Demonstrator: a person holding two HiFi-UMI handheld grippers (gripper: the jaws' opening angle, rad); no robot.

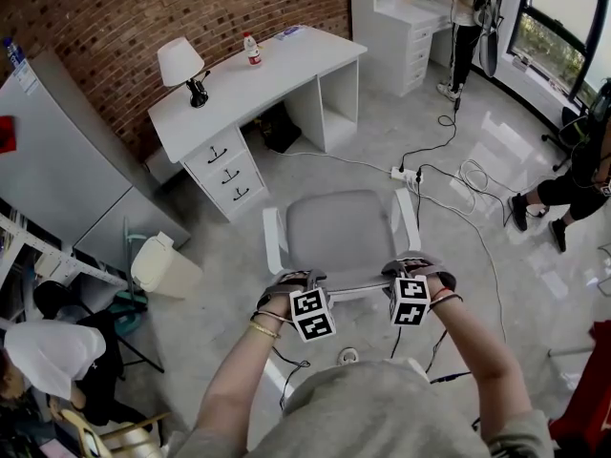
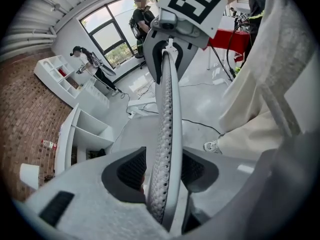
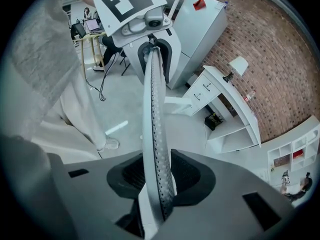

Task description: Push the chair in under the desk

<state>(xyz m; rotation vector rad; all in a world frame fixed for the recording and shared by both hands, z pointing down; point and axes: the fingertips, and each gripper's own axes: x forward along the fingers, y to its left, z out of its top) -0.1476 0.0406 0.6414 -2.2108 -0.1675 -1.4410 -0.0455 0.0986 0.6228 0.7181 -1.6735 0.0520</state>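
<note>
Pushing stage: the grip is being taken, by my reading. The chair has not yet gone in.
Next move: a steady, level shove from both hands together, steered up and left in the head view toward the knee space. A dark thing on the floor in there may stop the chair short.
Desk (image 1: pixel 277 70): one for this task, white, set against the brick wall. Its knee space lies between the drawers and an open-sided end.
Chair (image 1: pixel 339 227): one, with a grey seat and white arms. It stands on the floor well apart from the desk, seat toward the desk.
Backrest (image 2: pixel 167 134): one, perforated, with its top edge nearest the person.
Left gripper (image 1: pixel 289 280): one, pinching the backrest's top edge near its left corner. Both pads appear to lie against it.
Right gripper (image 1: pixel 417 268): one, clamped on the same edge near the right corner, pads against both faces.
Drawers (image 1: pixel 227 173): three, stacked at the desk's left end.
Lamp (image 1: pixel 181 65): one, on the desktop.
Bottle (image 1: pixel 253 49): one, upright, near the lamp.
</note>
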